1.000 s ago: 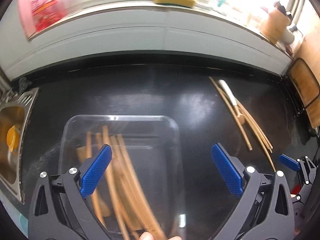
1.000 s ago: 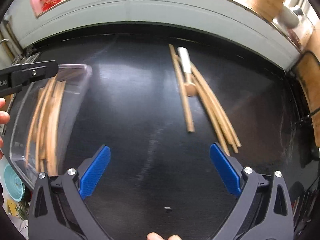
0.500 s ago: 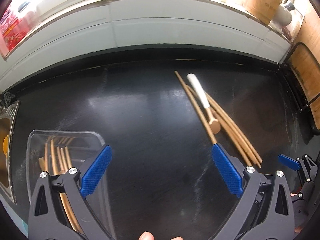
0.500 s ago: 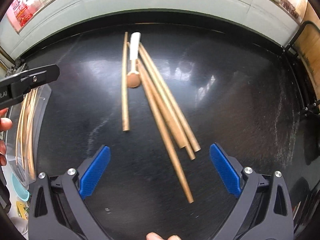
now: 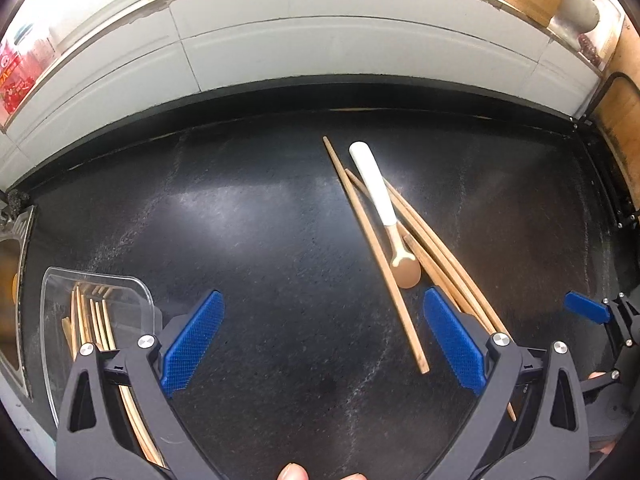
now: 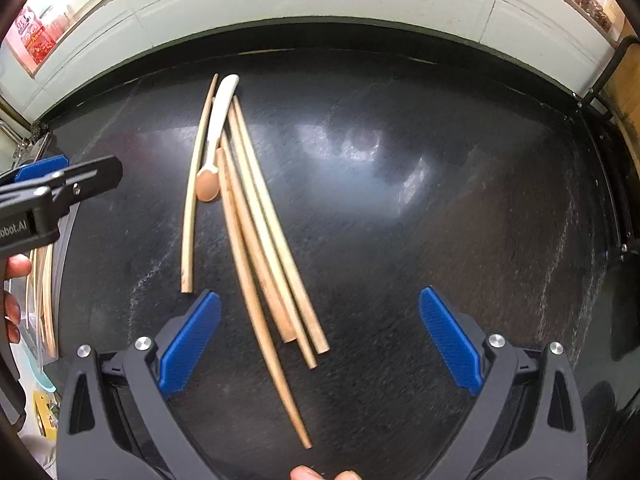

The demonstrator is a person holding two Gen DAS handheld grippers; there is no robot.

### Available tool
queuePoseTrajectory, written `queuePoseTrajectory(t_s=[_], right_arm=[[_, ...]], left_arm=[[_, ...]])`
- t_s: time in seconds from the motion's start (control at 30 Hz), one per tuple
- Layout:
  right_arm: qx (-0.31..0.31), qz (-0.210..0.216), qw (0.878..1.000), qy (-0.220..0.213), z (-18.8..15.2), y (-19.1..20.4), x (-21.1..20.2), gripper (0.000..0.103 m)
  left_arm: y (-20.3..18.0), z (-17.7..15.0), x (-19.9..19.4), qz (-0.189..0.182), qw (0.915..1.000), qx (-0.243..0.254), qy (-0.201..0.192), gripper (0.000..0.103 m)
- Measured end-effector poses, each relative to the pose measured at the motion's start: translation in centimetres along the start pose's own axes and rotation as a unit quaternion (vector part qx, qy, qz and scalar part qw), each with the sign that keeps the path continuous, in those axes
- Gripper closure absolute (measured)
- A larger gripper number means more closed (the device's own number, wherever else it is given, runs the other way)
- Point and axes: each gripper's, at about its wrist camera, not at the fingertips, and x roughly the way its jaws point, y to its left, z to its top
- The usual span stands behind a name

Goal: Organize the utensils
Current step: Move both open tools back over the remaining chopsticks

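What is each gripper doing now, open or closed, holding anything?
Left gripper: open, holding nothing.
Right gripper: open, holding nothing, above the chopsticks.

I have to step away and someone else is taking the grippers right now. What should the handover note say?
Left gripper: open, empty, over the black counter.
Right gripper: open, empty, just above the near ends of the loose chopsticks.
Clear tray, far left by the sink: already holds several chopsticks.
Left to do: five loose chopsticks and the white-handled spoon lie in one pile on the counter; the spoon rests among their far ends. Nothing is gripped yet.
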Motion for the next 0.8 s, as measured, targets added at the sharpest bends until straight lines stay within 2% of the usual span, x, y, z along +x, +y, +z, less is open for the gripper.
queuePoseTrajectory(t_s=[0.2, 0.47, 0.8], right_arm=[[0.015, 0.012, 1.0, -0.013, 1.4, -2.4, 0.6, 0.007], [-0.063, -0.003, 0.998, -0.022, 3.2, -1.6, 3.4, 0.007], [-0.093, -0.005, 0.996, -0.009, 4.3, -0.9, 5.2, 0.007]], left_arm=[[-0.4, -0.1, 2.1, 0.015, 0.9996, 0.002, 0.023, 0.006], [-0.6, 0.6, 4.6, 0.024, 0.9987, -0.001, 0.046, 0.006], [-1.3, 0.4, 7.0, 0.021, 0.9968, -0.004, 0.077, 0.006]])
